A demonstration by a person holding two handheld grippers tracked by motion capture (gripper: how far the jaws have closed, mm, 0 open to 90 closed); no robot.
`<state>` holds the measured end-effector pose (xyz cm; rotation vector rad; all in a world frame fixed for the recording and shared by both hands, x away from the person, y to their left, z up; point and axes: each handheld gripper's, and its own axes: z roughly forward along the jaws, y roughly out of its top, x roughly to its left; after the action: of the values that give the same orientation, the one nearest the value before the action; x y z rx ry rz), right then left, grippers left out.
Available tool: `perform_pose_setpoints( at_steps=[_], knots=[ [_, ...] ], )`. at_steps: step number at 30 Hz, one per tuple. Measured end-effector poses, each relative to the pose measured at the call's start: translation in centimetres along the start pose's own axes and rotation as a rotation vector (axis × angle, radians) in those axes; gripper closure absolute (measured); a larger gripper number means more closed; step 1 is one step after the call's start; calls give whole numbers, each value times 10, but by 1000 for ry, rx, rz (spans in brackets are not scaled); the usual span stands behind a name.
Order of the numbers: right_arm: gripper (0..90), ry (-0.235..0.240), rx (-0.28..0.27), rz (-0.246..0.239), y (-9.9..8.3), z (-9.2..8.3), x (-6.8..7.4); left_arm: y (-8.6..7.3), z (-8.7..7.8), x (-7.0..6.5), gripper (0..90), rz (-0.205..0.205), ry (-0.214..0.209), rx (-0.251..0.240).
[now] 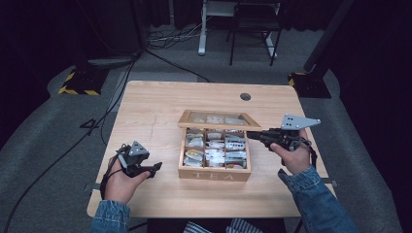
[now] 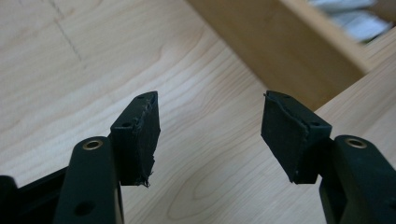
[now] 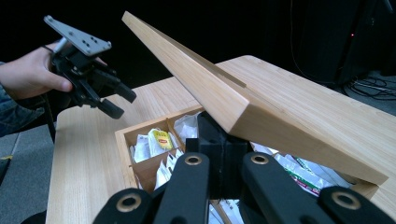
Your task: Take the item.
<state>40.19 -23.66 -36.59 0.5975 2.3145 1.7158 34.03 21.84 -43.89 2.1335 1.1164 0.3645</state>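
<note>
A wooden tea box (image 1: 214, 174) is sitting in the middle of the counter (image 1: 150, 104). Its lid (image 1: 218, 120) is being held up at a slant, so the box is partly open. Inside, little tea bags (image 1: 214, 148) are lying in small wooden squares.

The lid is looking stiff and hard, with a flat wooden frame and a see-through pane in the middle. It is probably not heavy, but it is hinged at the back, so it would likely drop shut if let go. The smooth wood may be a bit slippery. The best spot to hold it is the front edge of the frame, not the pane, which could crack. The tea bags are light, soft and crinkly, and easy to squash, so a gentle pinch on one edge would be best.

The right tongs (image 3: 219, 154) are squeezed together under the raised front edge of the lid, touching its underside and propping it up.

The left tongs (image 2: 210, 135) are hanging above the bare counter, just beside the left wall of the box. They are standing apart, about halfway open. Nothing is between them and they are touching nothing.
</note>
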Motion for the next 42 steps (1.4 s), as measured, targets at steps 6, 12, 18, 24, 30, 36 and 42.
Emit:
perform_pose_setpoints(
  at_steps=[6,12,18,24,30,36,42],
  knots=[
    [900,3,-7,6,0,-2,-1,19,-15,-12,385,28,-42,-69],
    [900,2,-7,7,0,-2,-1,32,-25,-22,382,36,-80,-109],
    [900,3,-7,8,0,-2,-1,41,-26,-32,380,49,-109,-123],
    [900,6,-8,10,0,-2,-1,52,-20,-47,380,96,-160,-108],
    [900,8,-8,11,0,-2,-1,66,-15,-67,384,157,-192,-107],
    [900,7,-8,12,0,-2,-1,78,-5,-84,390,189,-242,-98],
    [900,9,-8,12,0,-2,-1,87,8,-97,394,214,-282,-88]
  ],
)
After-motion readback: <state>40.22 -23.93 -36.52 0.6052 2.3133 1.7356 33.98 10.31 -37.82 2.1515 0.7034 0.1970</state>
